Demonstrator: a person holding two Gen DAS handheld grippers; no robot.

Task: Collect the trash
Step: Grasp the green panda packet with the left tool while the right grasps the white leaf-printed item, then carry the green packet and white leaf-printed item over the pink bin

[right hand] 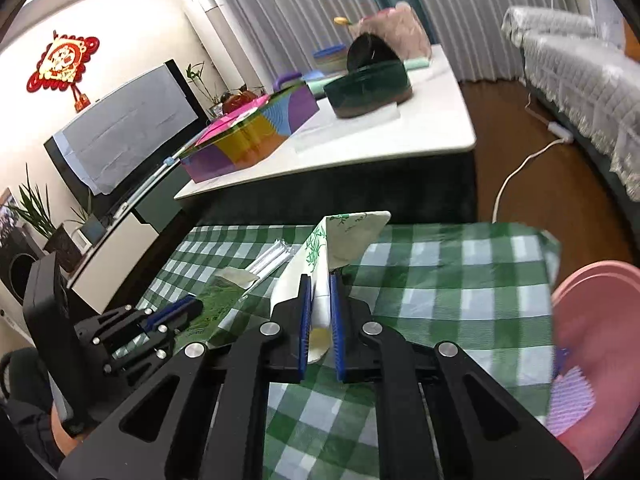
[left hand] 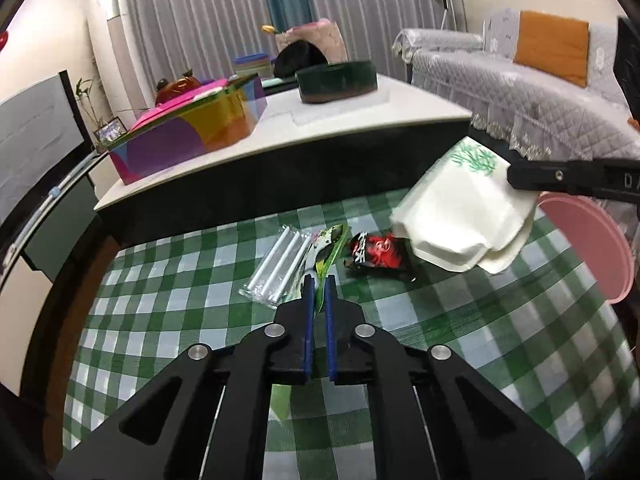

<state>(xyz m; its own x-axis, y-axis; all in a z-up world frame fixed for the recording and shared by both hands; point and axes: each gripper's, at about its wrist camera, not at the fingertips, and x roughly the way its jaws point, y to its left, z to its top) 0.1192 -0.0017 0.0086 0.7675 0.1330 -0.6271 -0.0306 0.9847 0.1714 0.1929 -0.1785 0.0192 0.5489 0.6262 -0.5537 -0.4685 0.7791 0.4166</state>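
Observation:
My left gripper (left hand: 319,278) is shut on a green wrapper (left hand: 330,249) that hangs between its blue pads above the green checked tablecloth (left hand: 460,344). My right gripper (right hand: 319,280) is shut on a white foam takeaway box with a green bamboo print (right hand: 320,256) and holds it off the table; the box also shows in the left wrist view (left hand: 460,220). A clear pack of white straws (left hand: 276,268) and a red and black snack wrapper (left hand: 376,254) lie on the cloth. A pink bin (right hand: 588,344) stands at the table's right edge.
A white coffee table (left hand: 360,128) stands behind with a colourful box (left hand: 188,136) and a dark green round tin (left hand: 336,82). A grey covered sofa (left hand: 540,92) is at the right. A TV (right hand: 120,128) and plants stand at the left wall. A white cable (right hand: 516,172) crosses the floor.

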